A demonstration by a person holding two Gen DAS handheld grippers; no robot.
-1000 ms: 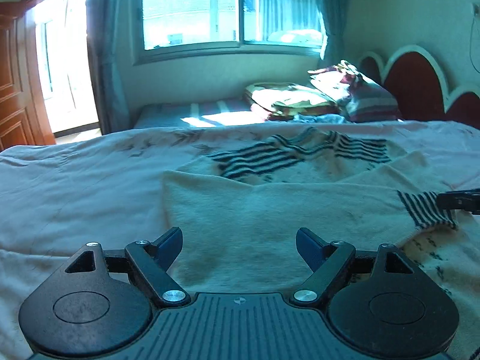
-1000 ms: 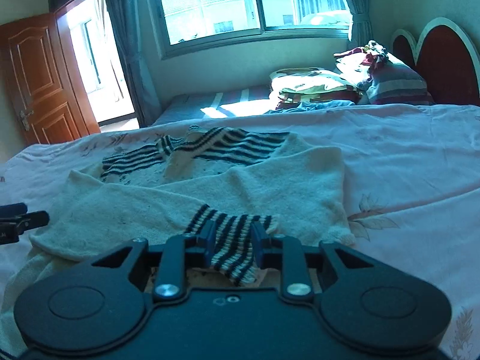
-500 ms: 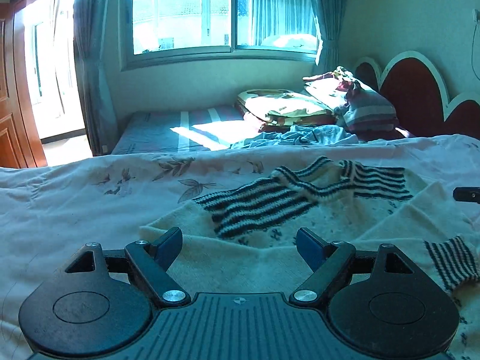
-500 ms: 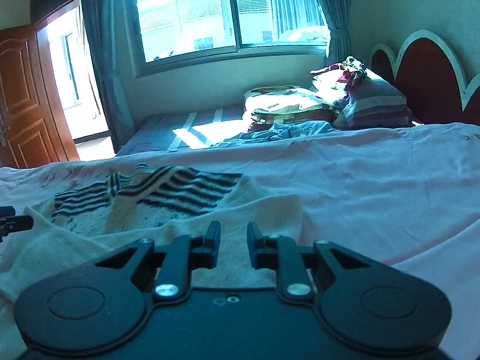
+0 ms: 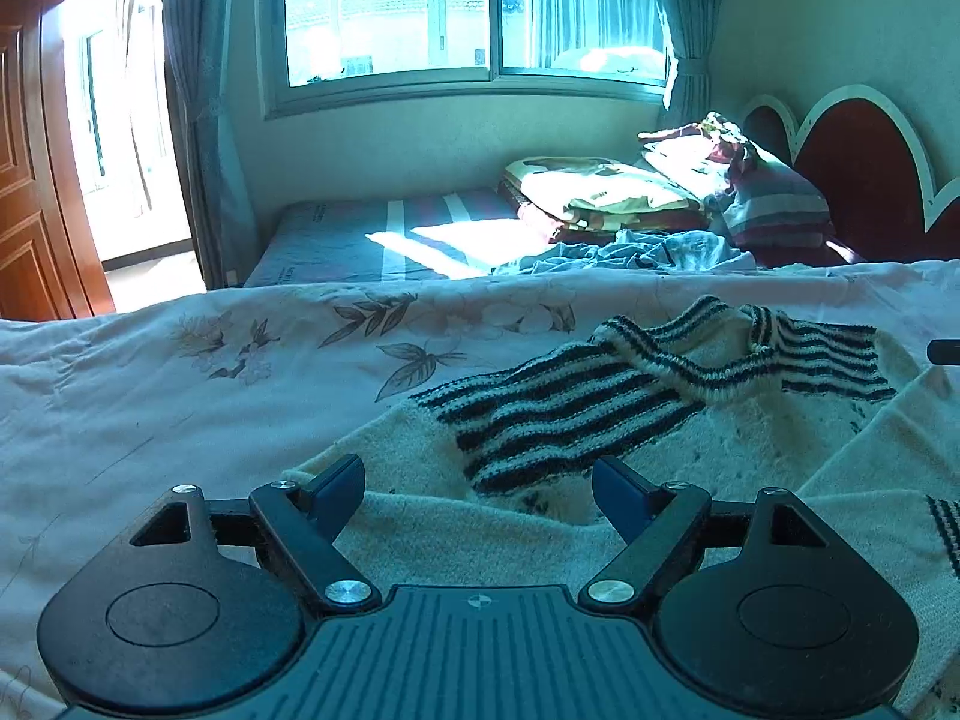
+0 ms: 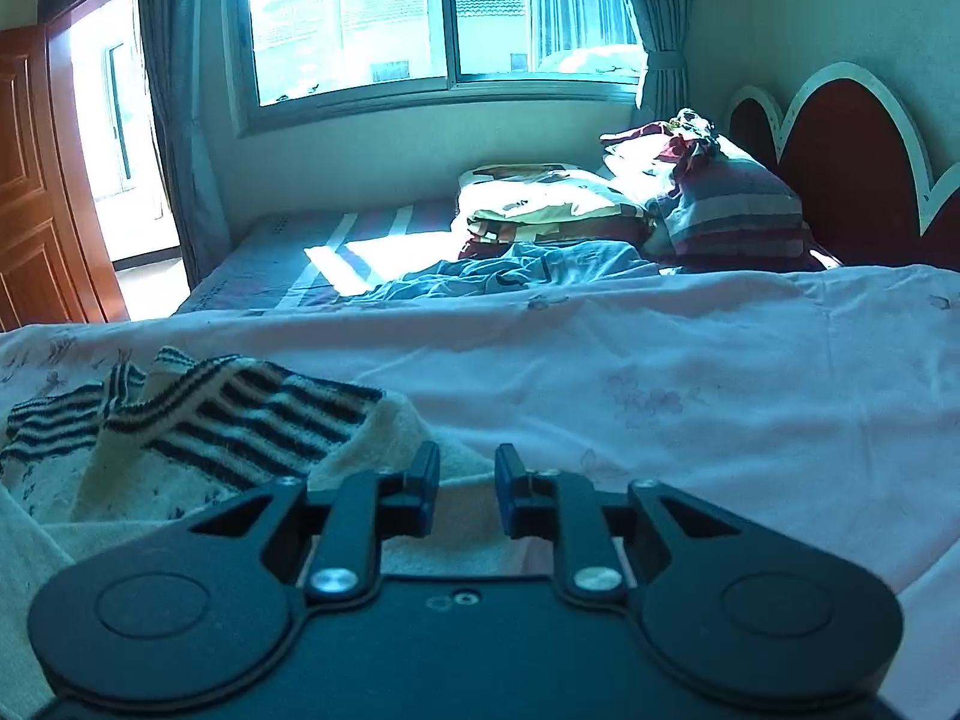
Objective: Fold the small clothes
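The left gripper has its fingers wide apart w/ nothing in them, just above the near edge of the cream sweater w/ dark stripes lying on the flowery bed sheet. The right gripper has a small gap btwn its fingers, w/ nothing held, over the sweater's right edge. To fold well, I think each should pinch an edge low and lift evenly; I count 1 sweater, 2 grippers, 1 sheet.

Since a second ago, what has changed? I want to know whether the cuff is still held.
The right gripper has let go of the sweater's striped cuff; nothing is between its narrow-set fingers now. Both grippers have drawn back toward the sweater's near edge. The left gripper stayed wide open and empty, and the sweater still lies on the floral bedsheet.
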